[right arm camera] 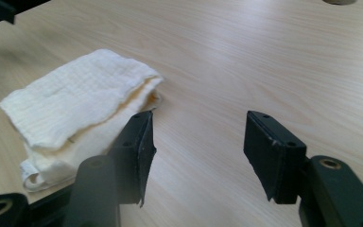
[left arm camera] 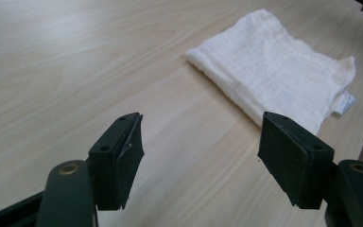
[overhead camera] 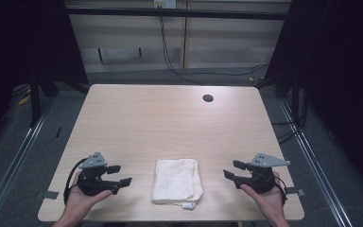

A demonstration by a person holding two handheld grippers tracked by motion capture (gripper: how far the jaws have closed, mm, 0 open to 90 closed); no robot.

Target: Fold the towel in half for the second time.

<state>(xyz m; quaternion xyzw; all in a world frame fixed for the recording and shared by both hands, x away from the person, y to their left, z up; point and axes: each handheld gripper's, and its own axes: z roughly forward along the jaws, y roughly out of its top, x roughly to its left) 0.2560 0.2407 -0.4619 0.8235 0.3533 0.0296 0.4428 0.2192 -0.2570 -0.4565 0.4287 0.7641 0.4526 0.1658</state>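
Observation:
A folded cream-white cloth [overhead camera: 177,180] lies flat near the table's front edge, midway between the two hands, with a small label at its front corner. My left gripper [overhead camera: 119,174] rests on the table to the cloth's left, open and empty, jaws pointing toward it. My right gripper [overhead camera: 231,169] rests to the cloth's right, also open and empty, facing the cloth. In the left gripper view the cloth [left arm camera: 279,73] lies ahead of the gripper [left arm camera: 201,158], to the right. In the right gripper view the cloth [right arm camera: 75,106] lies to the left, just beyond the left jaw of the gripper [right arm camera: 198,153].
The light wooden table [overhead camera: 170,123] has a dark round cable hole [overhead camera: 208,98] at the back right. Black frame posts and cables stand beyond the far edge. Grey floor rails run along both sides.

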